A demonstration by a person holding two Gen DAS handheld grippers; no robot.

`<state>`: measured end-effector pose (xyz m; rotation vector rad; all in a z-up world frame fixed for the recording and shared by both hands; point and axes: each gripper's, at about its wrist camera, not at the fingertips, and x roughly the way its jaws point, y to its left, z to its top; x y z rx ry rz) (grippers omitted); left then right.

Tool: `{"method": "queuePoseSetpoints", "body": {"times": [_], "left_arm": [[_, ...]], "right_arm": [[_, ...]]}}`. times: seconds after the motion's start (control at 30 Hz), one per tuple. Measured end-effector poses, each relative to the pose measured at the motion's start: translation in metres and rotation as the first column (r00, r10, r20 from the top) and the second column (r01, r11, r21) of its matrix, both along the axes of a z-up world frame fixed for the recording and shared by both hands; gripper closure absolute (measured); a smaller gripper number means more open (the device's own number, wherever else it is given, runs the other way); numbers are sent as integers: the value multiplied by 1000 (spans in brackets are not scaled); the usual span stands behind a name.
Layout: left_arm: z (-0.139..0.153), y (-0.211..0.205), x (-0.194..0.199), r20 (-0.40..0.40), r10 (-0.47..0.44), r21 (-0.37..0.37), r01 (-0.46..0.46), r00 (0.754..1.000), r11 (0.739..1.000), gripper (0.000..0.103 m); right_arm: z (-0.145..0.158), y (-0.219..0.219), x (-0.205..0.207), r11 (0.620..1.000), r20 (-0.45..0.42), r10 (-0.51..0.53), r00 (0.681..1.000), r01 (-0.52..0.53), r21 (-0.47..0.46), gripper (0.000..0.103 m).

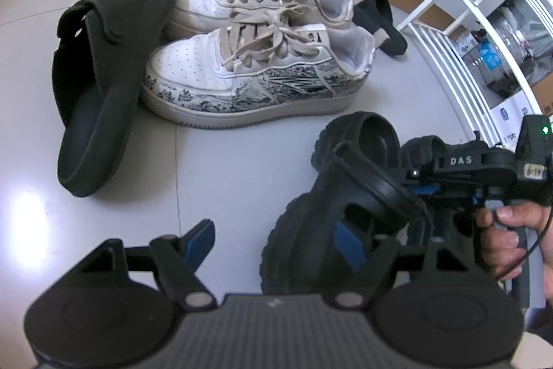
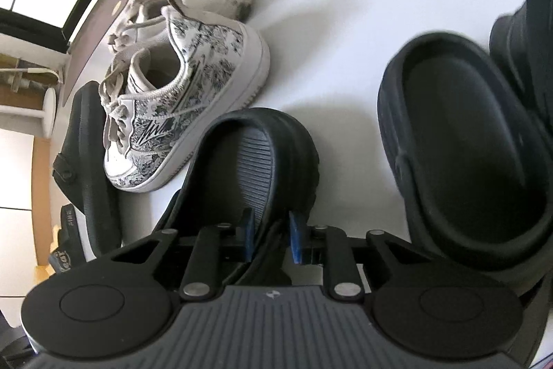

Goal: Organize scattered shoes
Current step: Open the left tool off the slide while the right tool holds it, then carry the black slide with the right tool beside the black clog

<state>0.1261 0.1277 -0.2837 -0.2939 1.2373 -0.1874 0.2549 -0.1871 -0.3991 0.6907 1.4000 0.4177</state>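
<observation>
Right wrist view: my right gripper (image 2: 271, 232) pinches the black rubber slide sandal (image 2: 255, 154) by its soft strap; light, floppy, I'd grip deep. Left gripper (image 1: 276, 239) gapes empty

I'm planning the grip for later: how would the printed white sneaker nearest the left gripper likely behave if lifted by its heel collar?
The printed sneaker has a thick flat sole, so it probably stays stiff but hangs toe-down. Its loose laces would likely dangle and might snag the second sneaker right behind. Standing flat on the floor, it seems unlikely to tip when pushed.
</observation>
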Motion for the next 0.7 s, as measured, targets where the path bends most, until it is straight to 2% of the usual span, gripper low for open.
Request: {"method": "queuePoseSetpoints", "body": {"times": [0.1,0.17,0.2,0.37,0.43,0.57,0.7], "left_arm": [[1,-1,1,3,-1,-1,1,1000,1000,24],[1,-1,1,4,1,-1,-1,1000,1000,24],[1,-1,0,3,3,-2,-3,1000,1000,24],[1,-2,-2,-6,6,-15,-6,1000,1000,24],[0,-2,-3,-8,7,-12,-7,1000,1000,24],[0,1,-2,-5,15,-10,-15,1000,1000,24],[-2,1,-2,-18,27,-27,-28,999,999,24]], "right_arm": [[-1,-7,4,999,-7,-22,1000,22,36,73],[7,-12,6,998,24,-38,999,36,55,53],[9,-13,5,998,32,-37,999,35,58,50],[28,-8,-4,998,95,2,995,-7,56,19],[34,-1,-10,999,110,29,994,-32,28,13],[35,9,-20,998,95,58,994,-57,-16,7],[32,20,-26,996,80,89,993,-88,-15,7]]}}
